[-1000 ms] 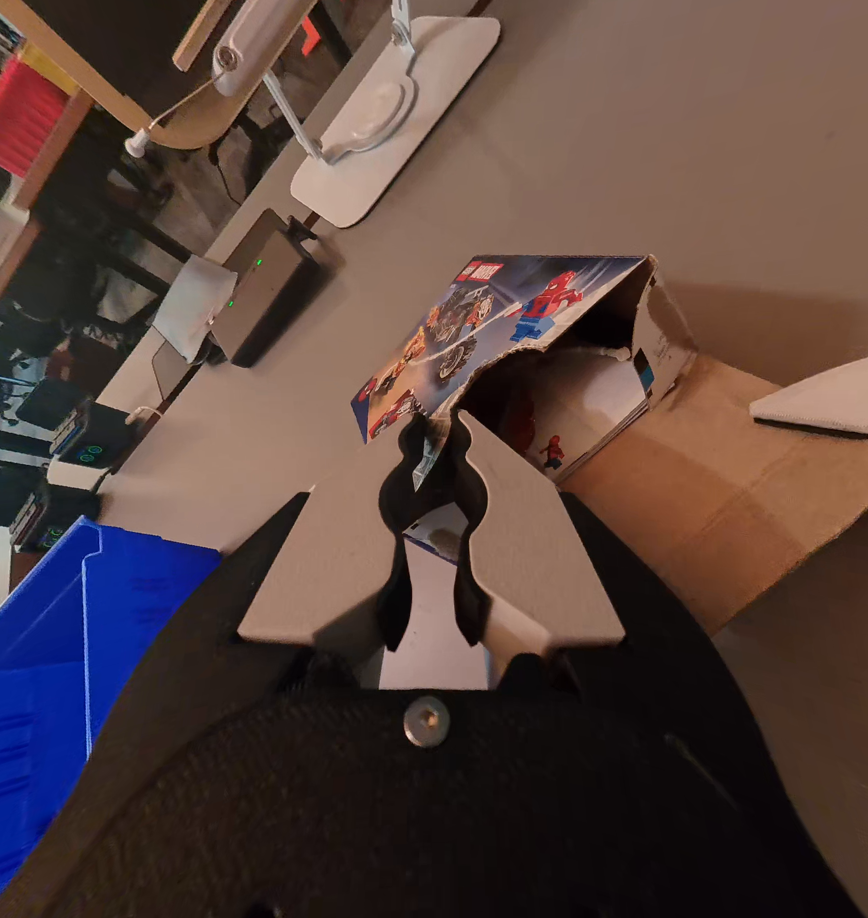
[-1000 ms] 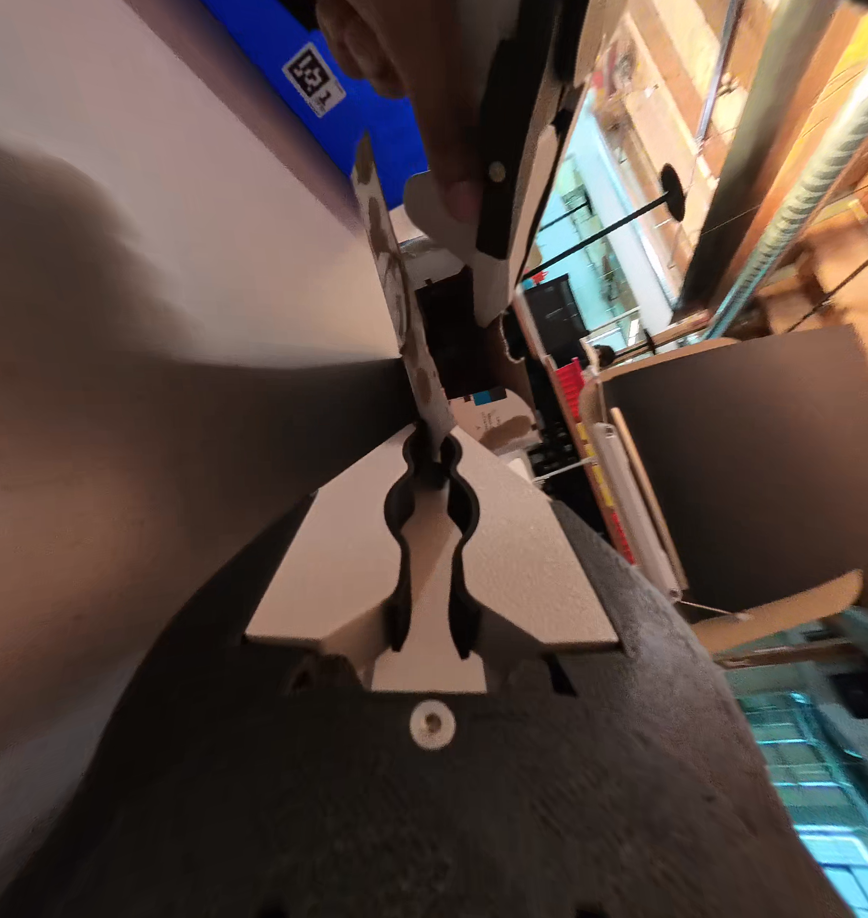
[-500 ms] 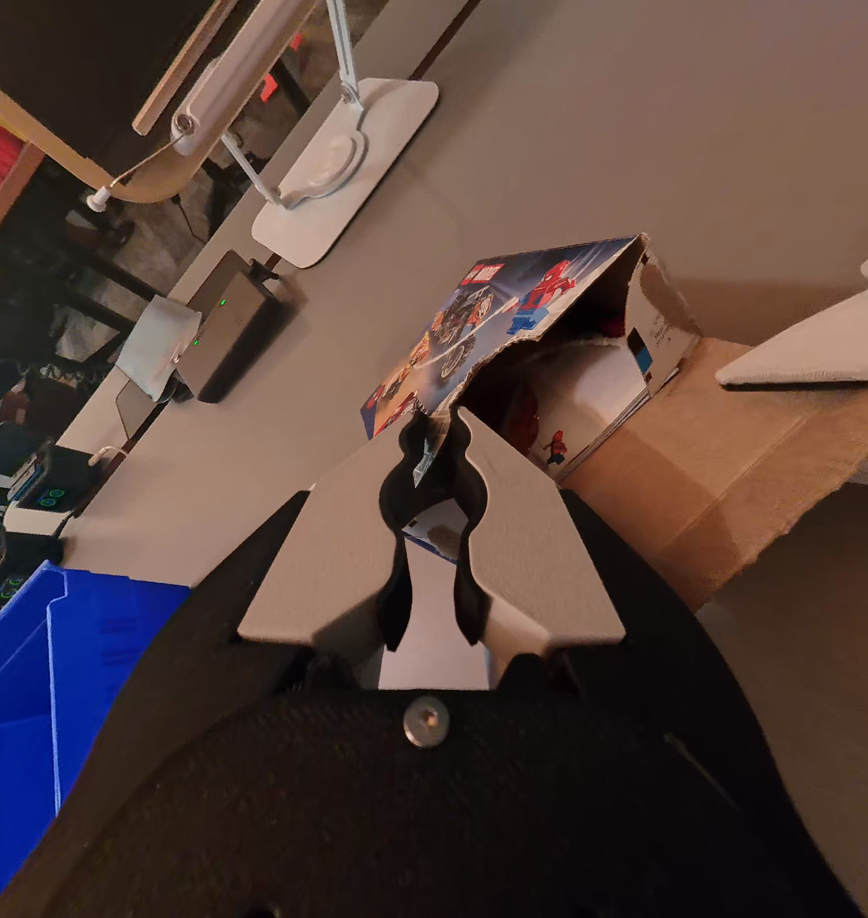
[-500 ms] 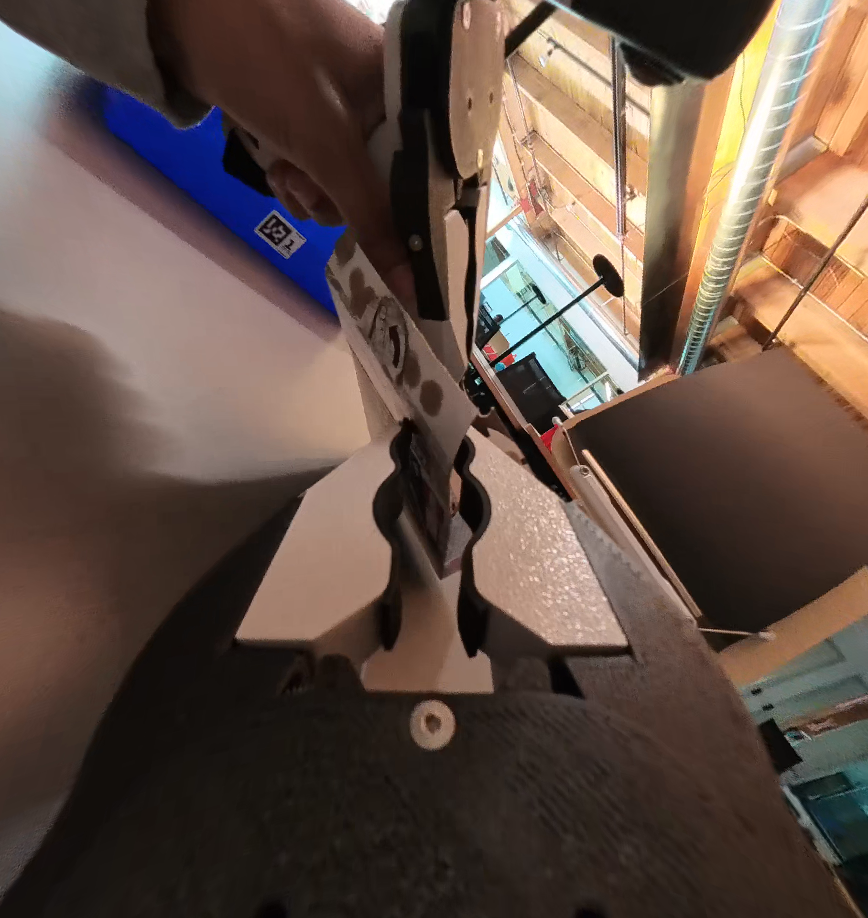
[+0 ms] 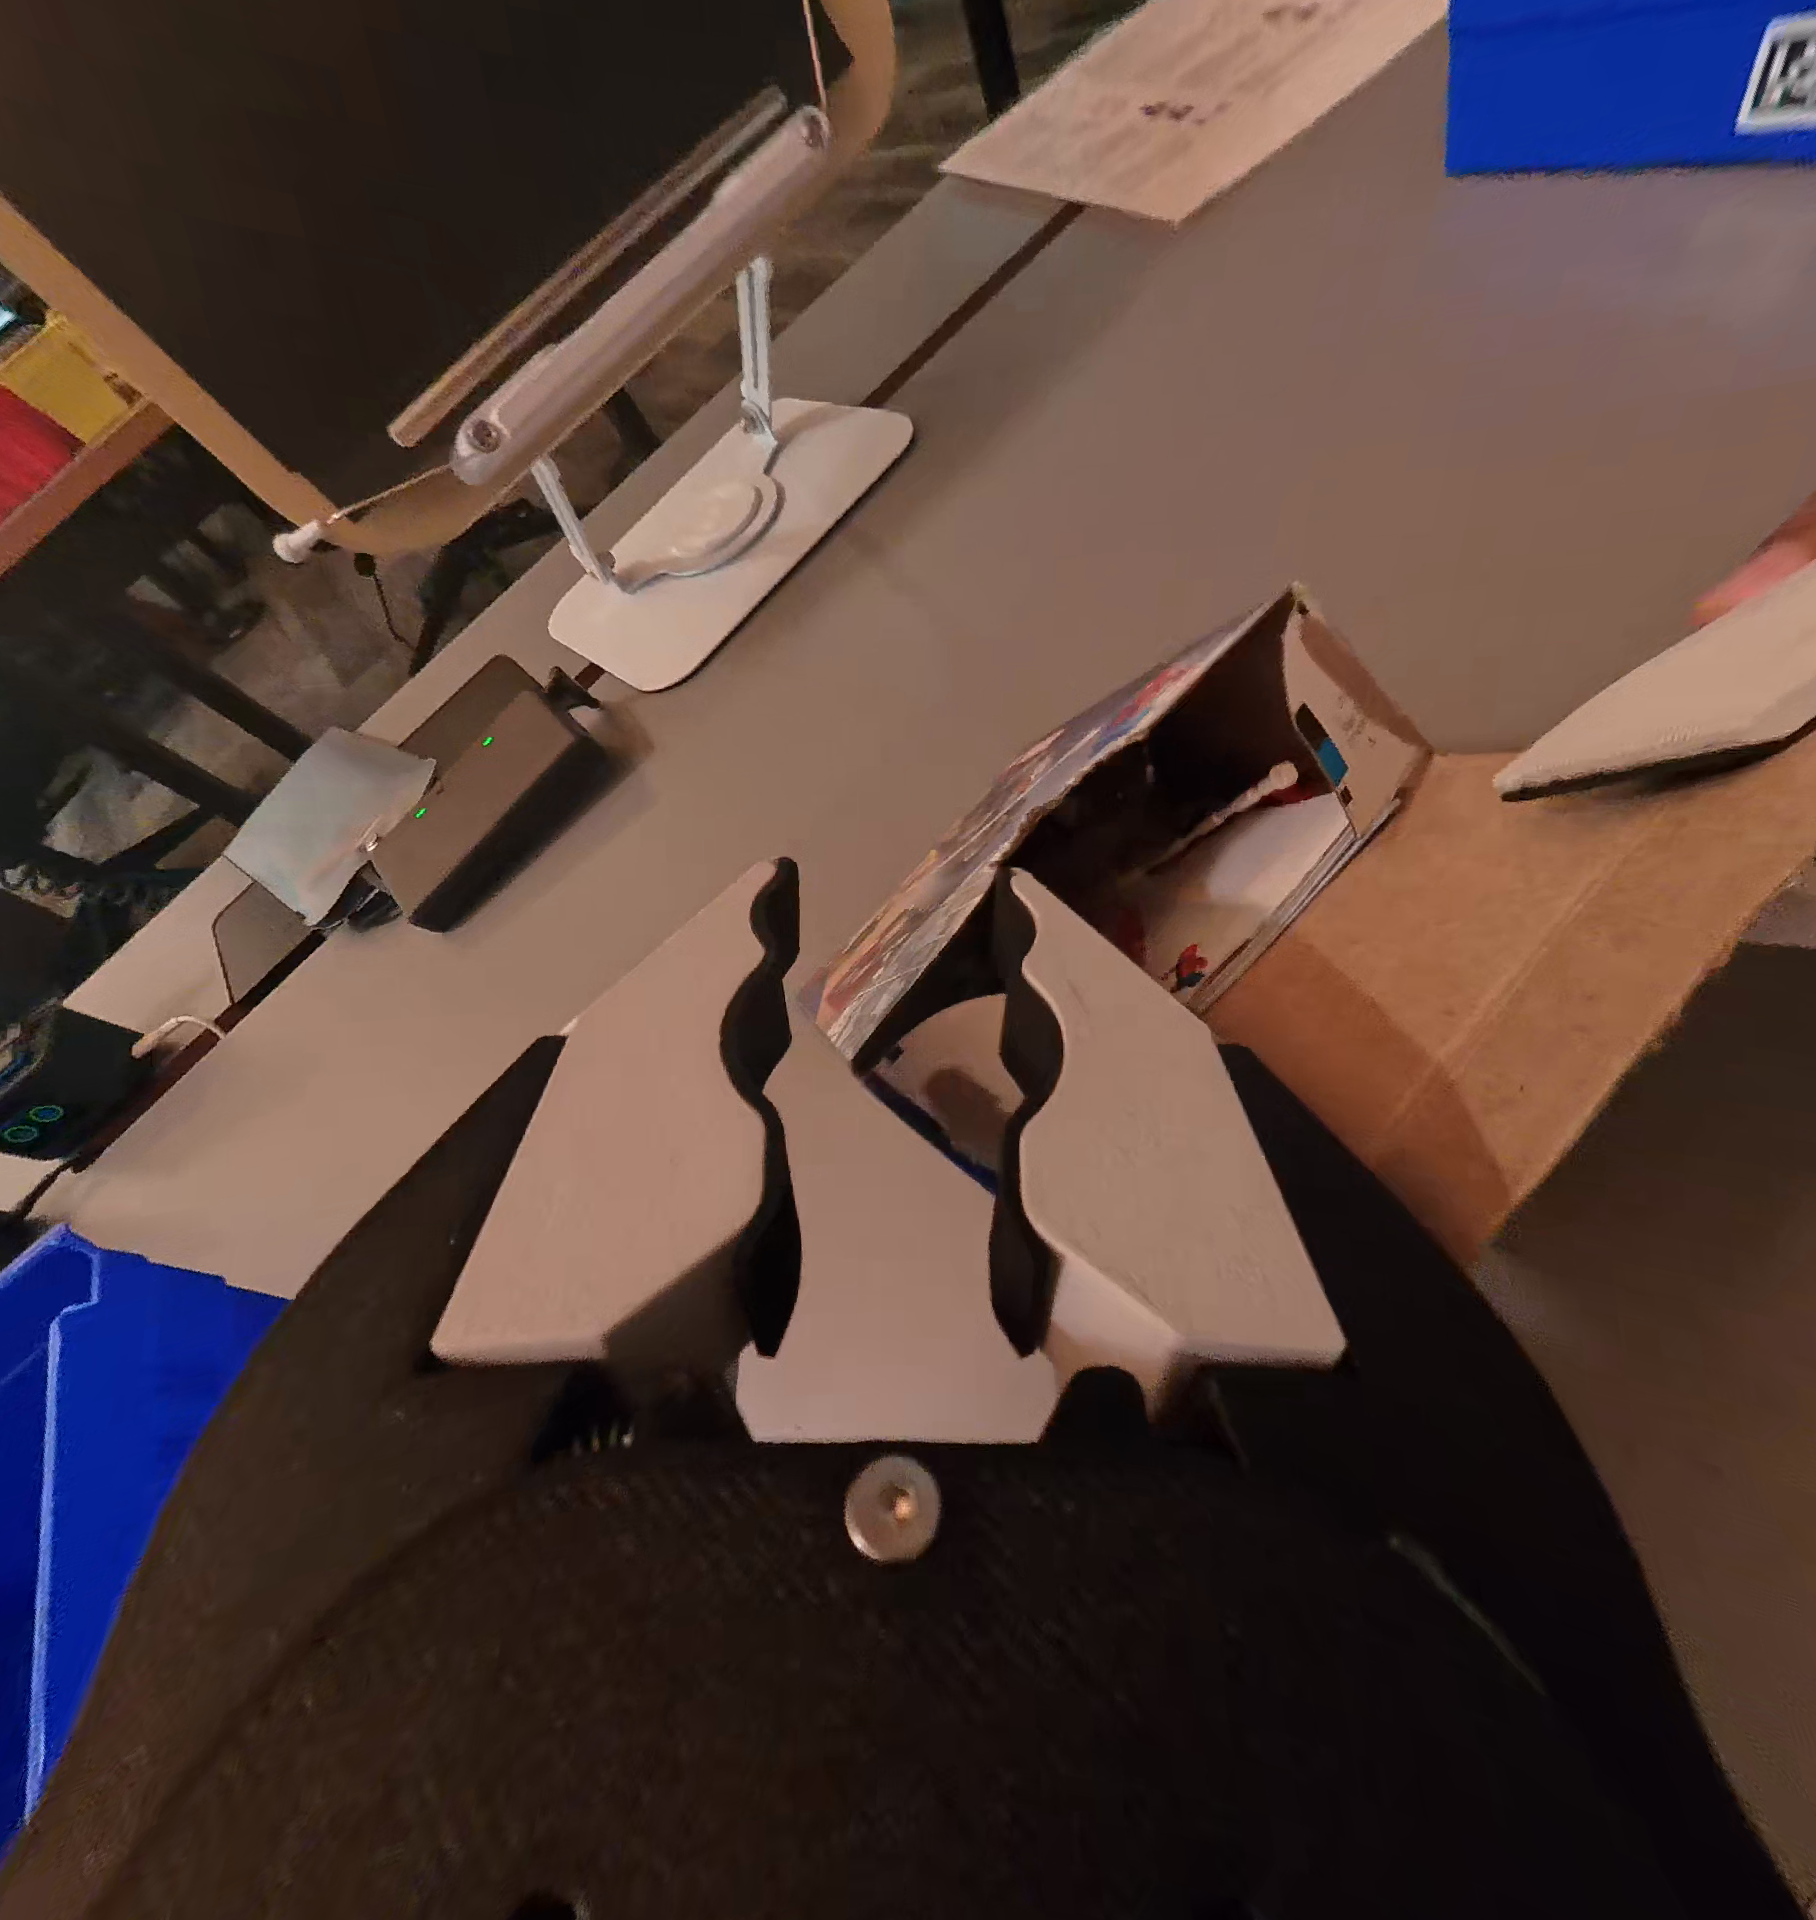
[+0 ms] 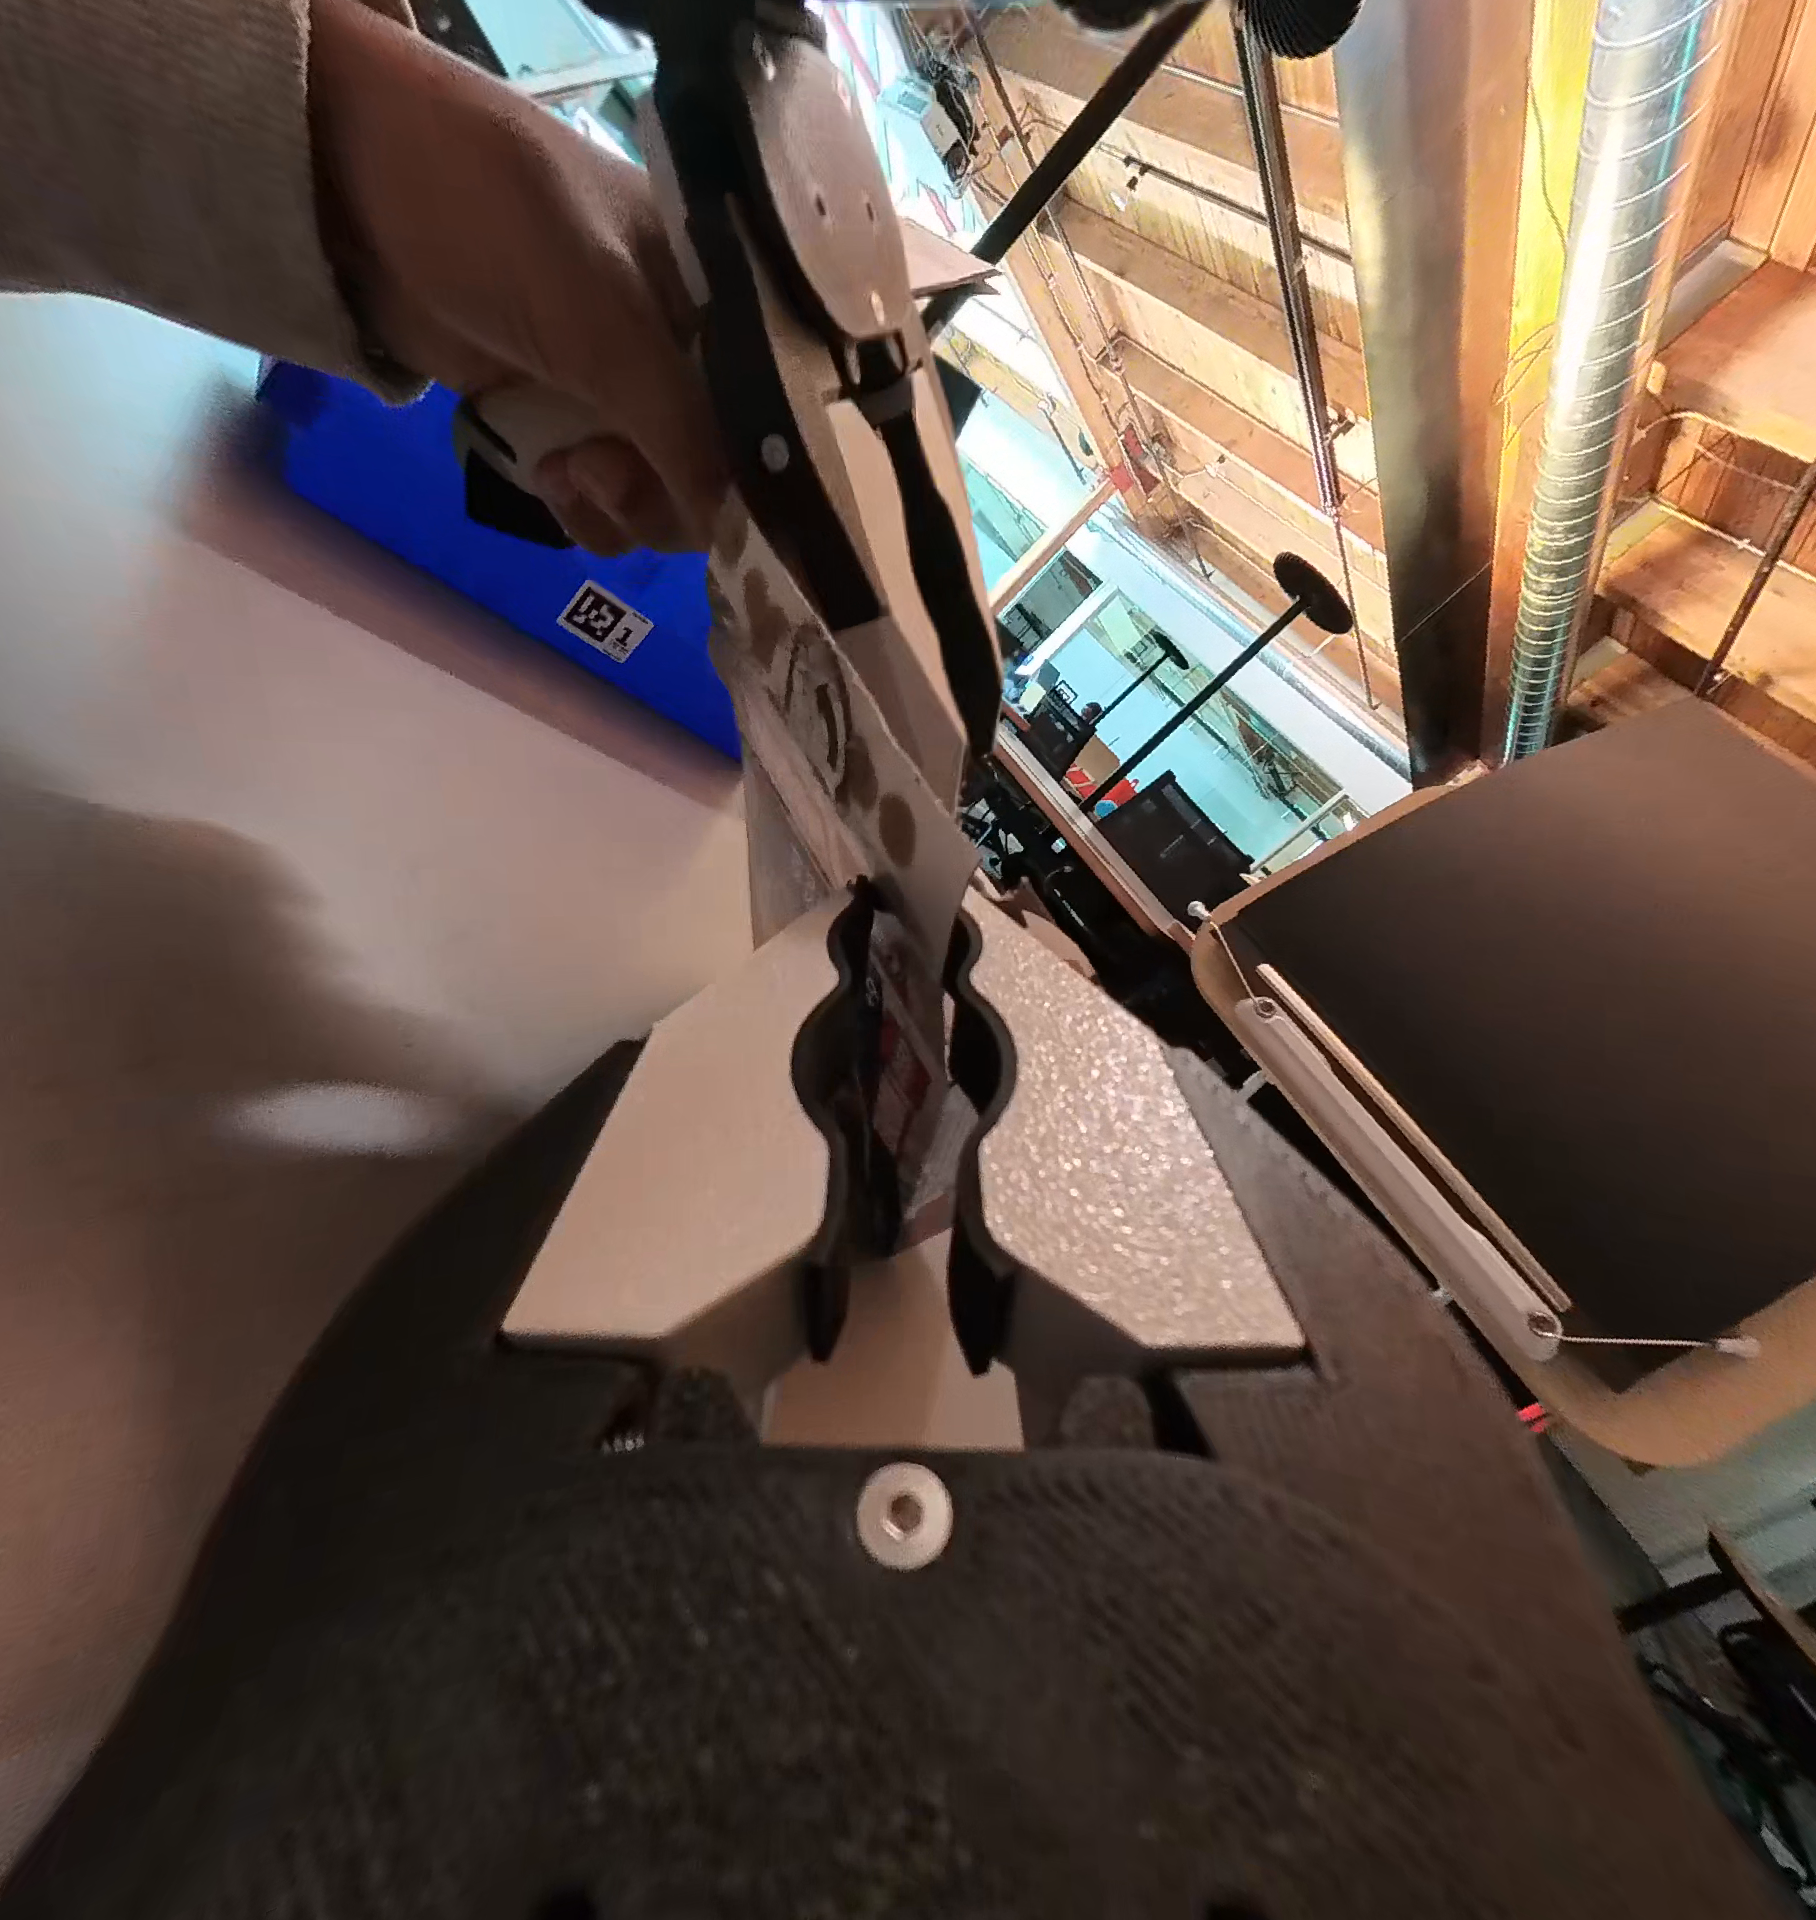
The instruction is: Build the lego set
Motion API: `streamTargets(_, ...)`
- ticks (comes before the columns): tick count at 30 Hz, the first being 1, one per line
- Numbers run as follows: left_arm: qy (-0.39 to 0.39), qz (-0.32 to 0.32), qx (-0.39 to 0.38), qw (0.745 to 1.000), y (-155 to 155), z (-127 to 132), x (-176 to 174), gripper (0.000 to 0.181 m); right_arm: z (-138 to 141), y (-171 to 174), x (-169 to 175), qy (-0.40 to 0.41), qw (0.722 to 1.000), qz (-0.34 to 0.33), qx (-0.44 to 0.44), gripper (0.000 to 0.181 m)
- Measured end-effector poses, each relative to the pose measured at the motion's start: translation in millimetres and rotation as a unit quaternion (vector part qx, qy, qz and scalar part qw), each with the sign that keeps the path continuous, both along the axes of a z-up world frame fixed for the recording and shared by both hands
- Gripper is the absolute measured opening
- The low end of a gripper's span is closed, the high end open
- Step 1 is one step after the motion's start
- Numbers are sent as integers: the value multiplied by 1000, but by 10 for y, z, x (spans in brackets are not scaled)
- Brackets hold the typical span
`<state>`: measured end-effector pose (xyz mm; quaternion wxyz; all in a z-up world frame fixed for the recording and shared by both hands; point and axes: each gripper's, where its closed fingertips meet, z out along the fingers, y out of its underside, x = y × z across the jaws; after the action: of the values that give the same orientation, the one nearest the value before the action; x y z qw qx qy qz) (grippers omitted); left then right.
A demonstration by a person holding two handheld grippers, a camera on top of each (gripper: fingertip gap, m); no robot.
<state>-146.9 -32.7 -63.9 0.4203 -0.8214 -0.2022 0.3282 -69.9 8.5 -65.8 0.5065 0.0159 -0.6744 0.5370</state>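
Jaws of the left gripper stand spread beside the torn lego box lying on the table. Right gripper jaws pinch a printed cardboard flap of that box

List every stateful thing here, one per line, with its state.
Left gripper: open, holding nothing.
Right gripper: shut on lego box.
Lego box: torn open, lying on its side, contents still inside.
Black device: on, green lights lit.
Cardboard sheet: flat on the table, under the box's end.
Stand: upright on the table.
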Motion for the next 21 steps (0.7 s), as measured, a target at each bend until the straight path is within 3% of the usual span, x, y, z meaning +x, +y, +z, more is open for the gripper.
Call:
streamTargets(1, -3, 0, 14, 1000, -14, 42, 3, 39, -2, -2, 2, 1, 1000, 1, 1, 11)
streamTargets(7, -1, 0, 56, 998, -174, 237, 6, 27, 16, 11, 2, 4, 1000, 0, -4, 7)
streamTargets(9, -1, -28, 71, 997, -158, 288, 73, 25, 14, 3, 10, 7, 1000, 2, -2, 5)
streamTargets(13, -50, -47, 89, 994, -152, 250, 153, 22, -16, -26, 46, 1, 1000, 18, 7, 0)
streamTargets(21, -97, -102, 127, 982, -98, 258, 284, 37, 39, 23, 263, -94, 986, 139, -25, 0)
